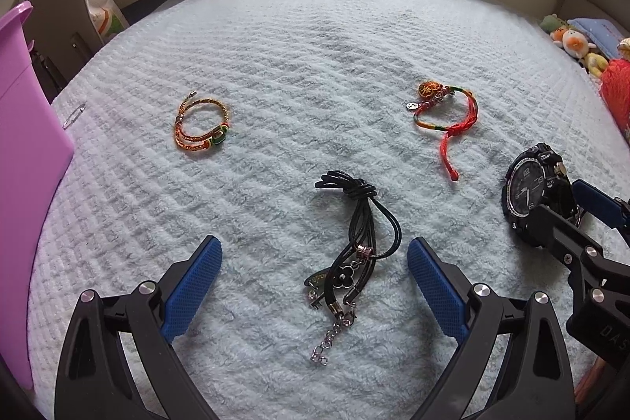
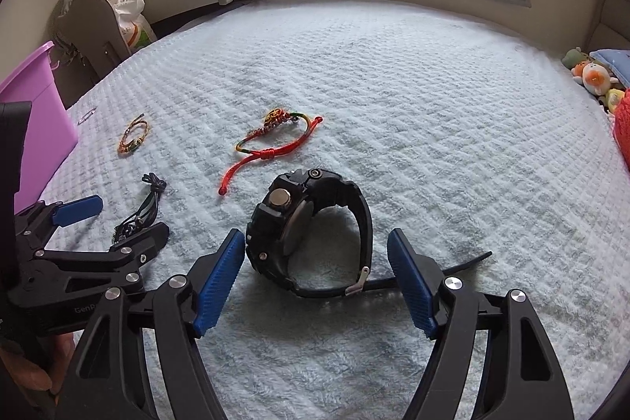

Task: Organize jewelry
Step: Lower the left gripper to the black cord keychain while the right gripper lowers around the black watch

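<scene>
On the bed [image 1: 315,38], covered in a pale textured blanket, four pieces lay well apart. Left wrist view: left tool [image 1: 315,286] had its blue pads spread wide, straddling the black cord bracelet [image 1: 356,243] without touching it; flower charm and clasp chain sat between the fingers. That view also showed the watch [image 1: 531,191] face-on, dial readable, with the right tool [image 1: 590,215] partly covering it from the right edge. Right wrist view: right tool [image 2: 317,278] was apart too, watch [image 2: 311,235] standing on its side between the pads, left pad touching or just beside the case, loose strap end running under the right pad; dial not visible there. Orange braided bracelet [image 1: 201,124] lay far left near the purple box [image 1: 27,144]; red string bracelet [image 1: 445,113] far right. Only the right view showed the left tool [image 2: 114,223] from outside, and a hand [image 2: 31,372] on its grip.
</scene>
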Demonstrator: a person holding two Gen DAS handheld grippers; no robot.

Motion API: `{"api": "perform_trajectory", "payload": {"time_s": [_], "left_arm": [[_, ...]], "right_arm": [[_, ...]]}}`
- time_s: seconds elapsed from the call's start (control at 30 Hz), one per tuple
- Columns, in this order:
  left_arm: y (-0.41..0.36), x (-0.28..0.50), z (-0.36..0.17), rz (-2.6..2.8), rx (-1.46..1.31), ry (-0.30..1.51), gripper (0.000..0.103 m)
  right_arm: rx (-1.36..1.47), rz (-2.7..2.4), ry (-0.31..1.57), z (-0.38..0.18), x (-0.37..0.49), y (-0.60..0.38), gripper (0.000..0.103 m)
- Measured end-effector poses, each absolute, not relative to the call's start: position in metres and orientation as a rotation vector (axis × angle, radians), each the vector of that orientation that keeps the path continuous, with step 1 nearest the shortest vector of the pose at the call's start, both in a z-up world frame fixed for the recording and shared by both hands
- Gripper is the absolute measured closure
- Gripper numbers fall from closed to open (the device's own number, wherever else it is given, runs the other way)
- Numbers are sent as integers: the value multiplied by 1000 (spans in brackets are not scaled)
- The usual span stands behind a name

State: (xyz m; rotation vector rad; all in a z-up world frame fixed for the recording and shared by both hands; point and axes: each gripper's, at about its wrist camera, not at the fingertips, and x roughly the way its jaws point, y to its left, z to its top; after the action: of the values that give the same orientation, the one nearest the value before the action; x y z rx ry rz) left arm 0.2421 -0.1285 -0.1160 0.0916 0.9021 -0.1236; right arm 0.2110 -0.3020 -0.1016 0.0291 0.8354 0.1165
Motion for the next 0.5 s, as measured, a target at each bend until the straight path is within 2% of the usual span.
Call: {"api": "perform_trajectory", "payload": {"time_s": [0.5], "left_arm": [[-127,274,-123,-145,49,932,5]], "right_arm": [[26,85,882,-120,231,-295,32]]}}
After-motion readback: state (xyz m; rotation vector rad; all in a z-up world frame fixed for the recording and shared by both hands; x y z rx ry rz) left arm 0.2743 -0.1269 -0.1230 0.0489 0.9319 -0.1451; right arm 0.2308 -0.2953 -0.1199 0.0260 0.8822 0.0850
